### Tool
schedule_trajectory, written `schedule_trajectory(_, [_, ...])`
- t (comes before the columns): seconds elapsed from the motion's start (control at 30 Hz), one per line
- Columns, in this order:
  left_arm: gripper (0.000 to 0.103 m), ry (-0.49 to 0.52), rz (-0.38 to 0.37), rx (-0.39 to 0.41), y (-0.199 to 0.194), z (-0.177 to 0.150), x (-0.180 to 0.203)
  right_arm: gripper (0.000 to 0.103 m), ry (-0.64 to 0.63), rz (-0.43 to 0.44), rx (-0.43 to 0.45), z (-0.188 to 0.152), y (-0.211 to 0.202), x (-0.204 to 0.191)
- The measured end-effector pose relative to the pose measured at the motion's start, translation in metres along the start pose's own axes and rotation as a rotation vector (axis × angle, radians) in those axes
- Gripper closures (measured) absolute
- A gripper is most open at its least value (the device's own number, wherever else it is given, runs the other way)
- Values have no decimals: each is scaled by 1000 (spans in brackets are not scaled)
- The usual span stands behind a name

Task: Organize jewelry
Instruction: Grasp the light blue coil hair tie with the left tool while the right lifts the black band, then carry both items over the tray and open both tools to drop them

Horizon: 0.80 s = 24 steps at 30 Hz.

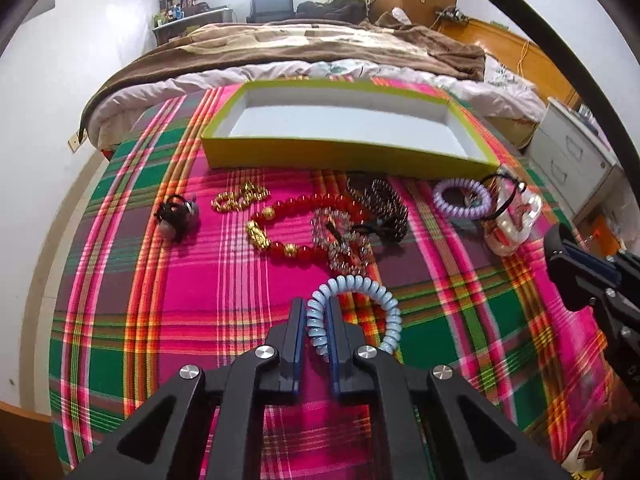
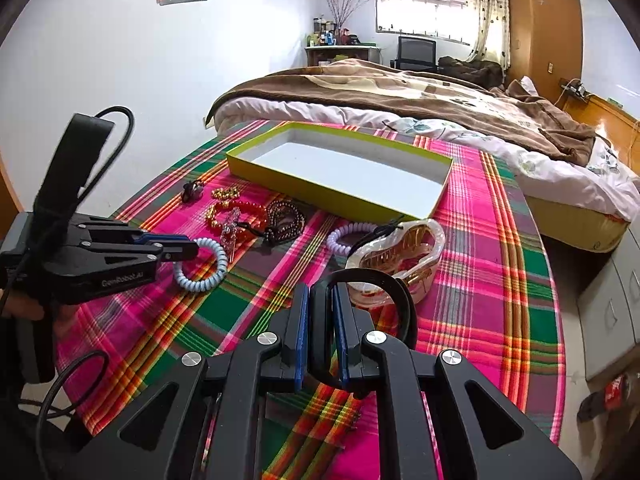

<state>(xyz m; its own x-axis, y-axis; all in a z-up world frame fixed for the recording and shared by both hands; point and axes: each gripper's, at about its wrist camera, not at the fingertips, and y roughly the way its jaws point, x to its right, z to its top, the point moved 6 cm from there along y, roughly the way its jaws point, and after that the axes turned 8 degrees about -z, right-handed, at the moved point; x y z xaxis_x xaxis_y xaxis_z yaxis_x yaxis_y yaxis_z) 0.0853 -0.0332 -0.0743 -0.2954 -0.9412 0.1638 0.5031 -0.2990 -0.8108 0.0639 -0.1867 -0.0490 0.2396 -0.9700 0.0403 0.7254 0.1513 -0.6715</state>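
Note:
My left gripper (image 1: 315,307) is shut on a pale blue spiral hair tie (image 1: 360,300), held just above the plaid cloth; it also shows in the right wrist view (image 2: 200,264). My right gripper (image 2: 320,296) is shut on a black bangle (image 2: 394,300) near a clear plastic hair claw (image 2: 404,256). An empty yellow-green box (image 1: 344,152) with a white inside lies beyond the jewelry, seen too in the right wrist view (image 2: 320,188). On the cloth lie a red bead bracelet (image 1: 308,208), a gold chain (image 1: 240,196), a crystal bracelet (image 1: 340,240), a dark bead bracelet (image 1: 384,204) and a purple spiral tie (image 1: 462,198).
A black hair tie with grey balls (image 1: 178,216) lies at the left of the plaid-covered table (image 1: 200,320). A bed with a brown blanket (image 1: 304,48) stands behind the table. A white drawer cabinet (image 1: 576,156) stands at the right.

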Motion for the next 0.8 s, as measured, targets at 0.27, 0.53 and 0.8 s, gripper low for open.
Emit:
schedule_trajectory(0.27, [93,-6,-37,72,-32,18,-3,91,-9,-16,35,20,-7,3])
schedule_trajectory(0.53, [93,-11,-32,127,-41,65,-15,91,-24,-50,54,61,4,15])
schedule_trajectory(0.8, [93,-45,-47,172,-24,127,-36,91,-31,-88,17,104,48,33])
